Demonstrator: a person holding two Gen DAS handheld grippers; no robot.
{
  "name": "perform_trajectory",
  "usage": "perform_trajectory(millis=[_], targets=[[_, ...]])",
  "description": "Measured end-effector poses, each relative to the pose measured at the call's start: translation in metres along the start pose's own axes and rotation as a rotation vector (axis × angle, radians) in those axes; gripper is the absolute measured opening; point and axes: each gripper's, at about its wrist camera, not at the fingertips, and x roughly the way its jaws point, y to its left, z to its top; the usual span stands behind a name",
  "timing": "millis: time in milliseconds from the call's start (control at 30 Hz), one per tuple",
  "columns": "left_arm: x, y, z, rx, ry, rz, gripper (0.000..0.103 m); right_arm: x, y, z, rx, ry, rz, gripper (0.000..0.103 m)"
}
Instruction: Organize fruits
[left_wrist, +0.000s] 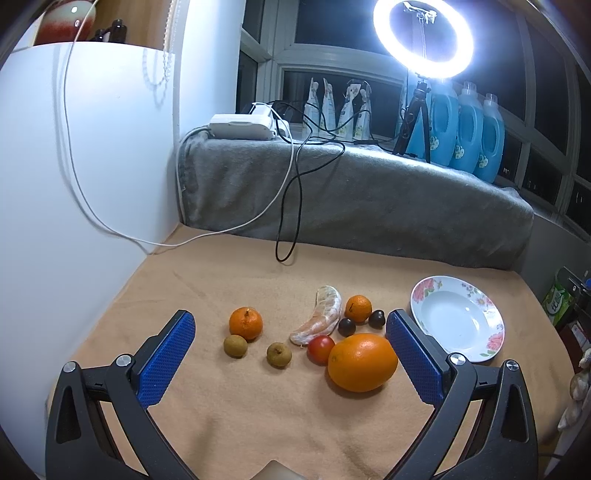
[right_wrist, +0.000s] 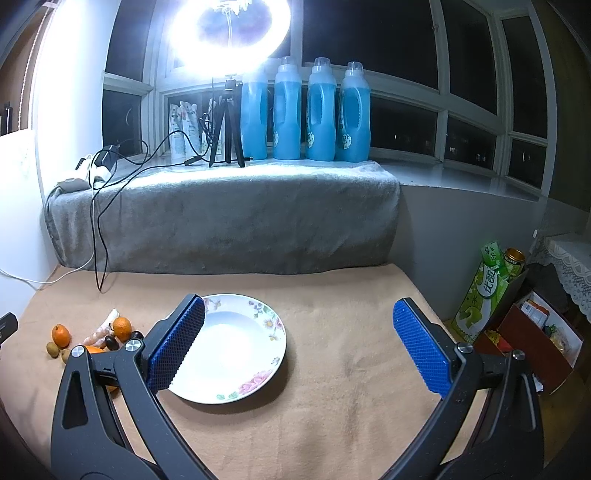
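Loose fruit lies on the tan cloth (left_wrist: 229, 413): a big orange (left_wrist: 362, 362), a small tomato (left_wrist: 320, 349), a peeled citrus segment (left_wrist: 320, 319), two mandarins (left_wrist: 245, 322) (left_wrist: 358, 308), two brown longans (left_wrist: 235, 346) (left_wrist: 279, 354) and two dark fruits (left_wrist: 347, 327) (left_wrist: 377, 319). The flowered white plate (left_wrist: 458, 319) stands bare to their right. My left gripper (left_wrist: 290, 332) hovers open above the fruit, holding nothing. My right gripper (right_wrist: 298, 332) hangs open over the plate (right_wrist: 236, 347), its left finger covering the plate's left rim. The fruit cluster (right_wrist: 92, 338) shows at the left of the right wrist view.
A grey blanket-covered ledge (left_wrist: 351, 195) borders the far side, with cables (left_wrist: 288, 206), a tripod ring light (left_wrist: 423, 37) and blue bottles (right_wrist: 306, 110). A white wall panel (left_wrist: 85, 147) stands left. Boxes and a green carton (right_wrist: 484, 295) sit beyond the right edge.
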Motion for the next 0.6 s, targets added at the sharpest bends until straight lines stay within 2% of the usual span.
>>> perform_trajectory(millis=[600], targets=[[-0.0021, -0.0040, 0.0021, 0.006, -0.001, -0.002, 0.103, 0.0013, 0.0026, -0.0002, -0.002, 0.010, 0.005, 0.103]])
